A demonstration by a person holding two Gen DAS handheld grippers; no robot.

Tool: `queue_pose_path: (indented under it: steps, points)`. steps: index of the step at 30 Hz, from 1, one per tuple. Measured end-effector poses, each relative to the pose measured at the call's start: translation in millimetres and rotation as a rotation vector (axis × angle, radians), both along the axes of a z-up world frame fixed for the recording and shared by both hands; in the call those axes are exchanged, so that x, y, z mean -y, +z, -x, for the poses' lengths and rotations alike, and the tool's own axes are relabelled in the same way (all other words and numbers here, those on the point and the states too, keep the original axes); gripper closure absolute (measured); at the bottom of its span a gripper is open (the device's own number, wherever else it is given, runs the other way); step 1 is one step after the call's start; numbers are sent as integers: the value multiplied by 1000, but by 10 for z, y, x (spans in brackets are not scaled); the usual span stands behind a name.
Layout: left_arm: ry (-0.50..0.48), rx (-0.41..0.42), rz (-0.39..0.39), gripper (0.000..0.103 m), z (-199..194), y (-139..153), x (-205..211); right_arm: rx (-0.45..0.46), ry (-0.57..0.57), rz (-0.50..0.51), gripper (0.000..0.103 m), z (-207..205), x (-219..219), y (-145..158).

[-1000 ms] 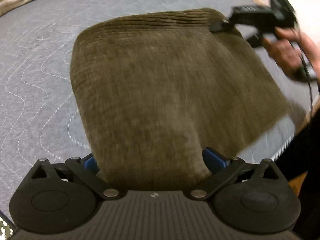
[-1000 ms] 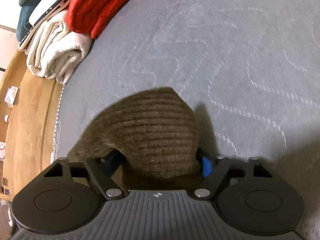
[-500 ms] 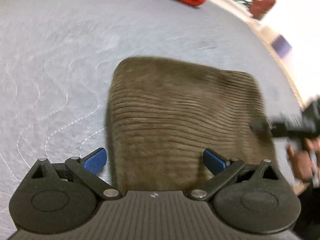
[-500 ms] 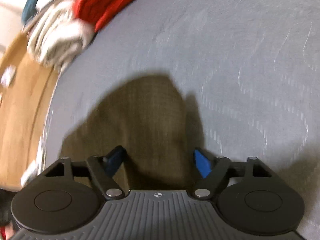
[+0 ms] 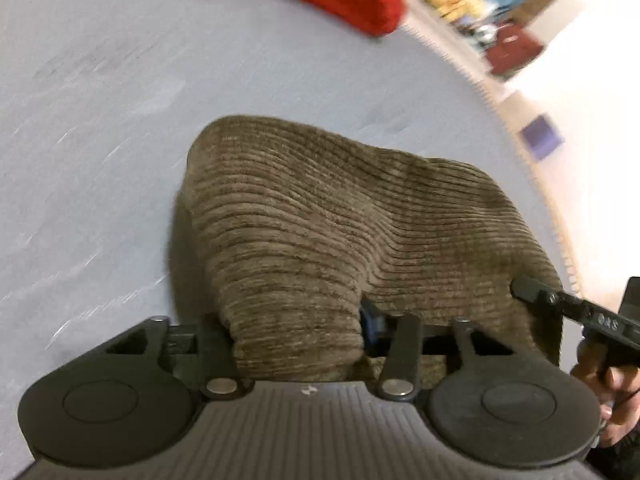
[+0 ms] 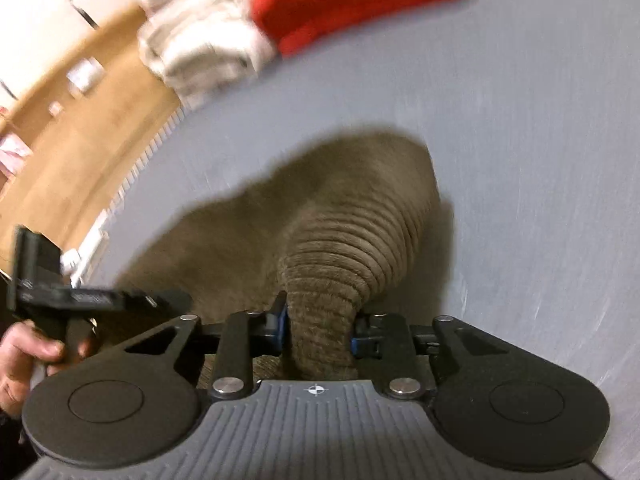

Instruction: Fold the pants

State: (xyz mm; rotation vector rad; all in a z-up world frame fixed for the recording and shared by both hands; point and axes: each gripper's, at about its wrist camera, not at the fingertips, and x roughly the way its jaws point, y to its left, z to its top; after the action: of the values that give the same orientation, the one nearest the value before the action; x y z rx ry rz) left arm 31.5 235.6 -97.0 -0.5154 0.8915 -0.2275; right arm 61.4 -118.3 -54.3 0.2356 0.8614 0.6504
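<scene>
The pants (image 5: pixel 320 220) lie on the grey bed (image 5: pixel 100 120) already doubled into a compact brown block, so most of the folding looks done. The left gripper (image 5: pixel 298 332) has its jaws pinched on a bunched near edge; the right gripper (image 6: pixel 318 332) clamps another bunch beside it. What is left, I'd guess, is one more fold or carrying the bundle toward the red pile (image 6: pixel 352 0).

Pants (image 5: pixel 340 232) lie on mattress (image 5: pixel 100 120), near edge held in left claw (image 5: pixel 296 332) and right claw (image 6: pixel 320 328); folded stack (image 6: pixel 280 28) behind.
</scene>
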Motion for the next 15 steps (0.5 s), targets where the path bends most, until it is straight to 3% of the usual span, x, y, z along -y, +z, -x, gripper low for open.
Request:
queue_pose_path:
  steps: [5,8,9,12,15]
  points:
    - [-30,193,-21,56,-282,301,552,130,-123,-46,76,-215,512,420]
    - [0,195,-87,43,-528,356,844,187,-209,-33,76,-393,822,518]
    - [33,181,-139,32,-585,359,925,196,-235,-23,75,-447,916,509]
    - [120,197,-276,27,-605,462,1098,188,-316,90,63,-699,1104,378]
    - [118,262,-287,27,-495,666,1166,128,-523,198,60,-822,1338,209]
